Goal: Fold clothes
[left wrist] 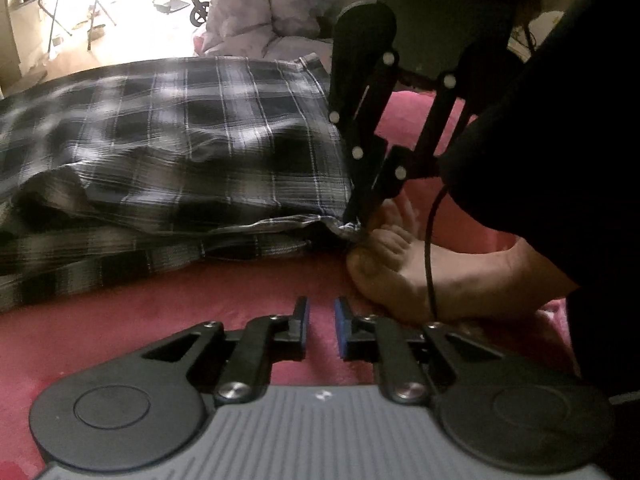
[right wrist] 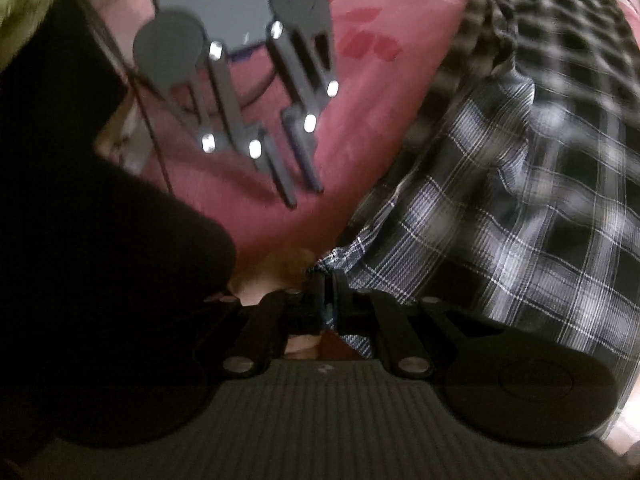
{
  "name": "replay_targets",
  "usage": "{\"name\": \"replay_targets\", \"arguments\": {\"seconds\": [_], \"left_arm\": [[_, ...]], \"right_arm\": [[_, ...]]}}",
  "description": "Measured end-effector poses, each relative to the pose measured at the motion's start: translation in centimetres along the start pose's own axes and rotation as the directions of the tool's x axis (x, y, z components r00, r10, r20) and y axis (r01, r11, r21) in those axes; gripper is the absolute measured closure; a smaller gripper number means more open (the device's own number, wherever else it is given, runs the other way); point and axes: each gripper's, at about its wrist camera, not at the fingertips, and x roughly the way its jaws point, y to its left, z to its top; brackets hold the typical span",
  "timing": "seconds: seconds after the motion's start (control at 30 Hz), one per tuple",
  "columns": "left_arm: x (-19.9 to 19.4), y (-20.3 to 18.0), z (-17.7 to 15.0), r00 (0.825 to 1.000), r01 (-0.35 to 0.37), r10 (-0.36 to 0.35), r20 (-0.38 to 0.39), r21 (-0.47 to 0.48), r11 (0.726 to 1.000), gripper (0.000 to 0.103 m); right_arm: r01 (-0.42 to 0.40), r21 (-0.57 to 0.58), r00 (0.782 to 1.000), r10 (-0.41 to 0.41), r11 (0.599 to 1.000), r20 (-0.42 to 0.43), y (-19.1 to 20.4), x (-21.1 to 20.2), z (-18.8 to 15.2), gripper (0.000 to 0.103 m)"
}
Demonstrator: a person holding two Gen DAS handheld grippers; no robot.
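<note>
The plaid garment (left wrist: 192, 148) lies on the pink blanket (left wrist: 248, 292), its corner clamped in the right gripper (right wrist: 326, 304). The left gripper (left wrist: 322, 326) hovers narrowly parted, apparently empty. No readable writing shows.

Your right-wrist view is motion-blurred: the left gripper (right wrist: 306, 196) smears, and the right gripper (right wrist: 326, 304) hides the pinched hem of the plaid garment (right wrist: 500, 208), which both views crop at their edges.
</note>
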Motion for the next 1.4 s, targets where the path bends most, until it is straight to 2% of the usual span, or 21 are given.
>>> {"name": "replay_targets", "arguments": {"seconds": [0.1,0.2,0.33,0.47,0.57,0.63,0.7,0.8,0.93,1.0,1.13,1.3,1.33,1.37,1.4], "left_arm": [[-0.9,0.1,0.0,1.000,-0.019,0.019,0.019,-0.005,1.000,0.082],[-1.9,0.5,0.3,0.997,-0.046,0.047,0.057,-0.019,0.999,0.082],[-2.4,0.1,1.1,0.986,-0.089,0.090,0.139,-0.019,0.996,0.082],[-2.2,-1.1,2.3,0.971,-0.125,0.117,0.211,0.024,0.992,0.079],[-0.7,-2.0,3.2,0.972,-0.117,0.110,0.209,0.023,0.993,0.079],[0.9,-2.7,3.6,0.977,-0.118,0.112,0.180,0.020,0.993,0.079],[2.5,-3.4,3.8,0.983,-0.117,0.115,0.142,0.005,0.993,0.080],[3.6,-3.0,3.5,0.989,-0.092,0.099,0.106,-0.066,0.994,0.082],[4.0,-2.0,3.0,0.992,-0.066,0.079,0.096,-0.135,0.989,0.082],[4.3,-1.8,2.8,0.993,-0.060,0.075,0.096,-0.156,0.986,0.082],[4.5,-1.5,2.8,0.993,-0.055,0.072,0.096,-0.170,0.984,0.082],[5.0,-1.6,2.5,0.990,-0.050,0.073,0.118,-0.184,0.982,0.082],[5.0,-1.6,2.5,0.990,-0.047,0.071,0.122,-0.187,0.981,0.082],[4.9,-1.6,2.5,0.990,-0.044,0.069,0.125,-0.190,0.981,0.082],[4.8,-1.5,2.4,0.989,-0.041,0.066,0.129,-0.192,0.980,0.082]], "right_arm": [[0.018,-0.019,0.999,-0.019,1.000,-0.033,0.1,0.3,-0.4,0.098],[0.029,0.012,0.999,-0.028,1.000,-0.037,-0.1,-0.5,-0.7,0.097],[0.023,0.080,1.000,-0.024,0.997,0.011,-0.9,-3.4,-0.8,0.097],[0.050,0.189,0.992,-0.071,0.981,0.102,-3.7,-6.5,-0.2,0.097],[0.064,0.272,0.973,-0.121,0.960,0.198,-6.6,-7.8,1.3,0.097],[0.052,0.302,0.958,-0.132,0.952,0.253,-8.2,-8.1,2.8,0.097],[0.034,0.300,0.945,-0.128,0.953,0.301,-9.5,-7.8,5.0,0.097],[0.012,0.267,0.932,-0.107,0.963,0.345,-10.3,-6.7,8.4,0.097],[0.016,0.238,0.936,-0.098,0.971,0.338,-11.8,-3.8,13.1,0.089],[0.059,0.214,0.939,-0.127,0.975,0.320,-12.2,-2.3,15.1,0.083],[0.108,0.178,0.954,-0.152,0.978,0.257,-12.9,1.0,18.3,0.083],[0.262,0.055,0.949,-0.268,0.963,0.165,-11.9,4.5,19.4,0.083],[0.284,0.041,0.946,-0.287,0.958,0.153,-11.9,5.2,19.2,0.085],[0.305,0.028,0.942,-0.306,0.952,0.141,-11.9,5.8,19.1,0.098],[0.302,0.042,0.940,-0.305,0.952,0.151,-12.1,6.0,19.1,0.100]]}}
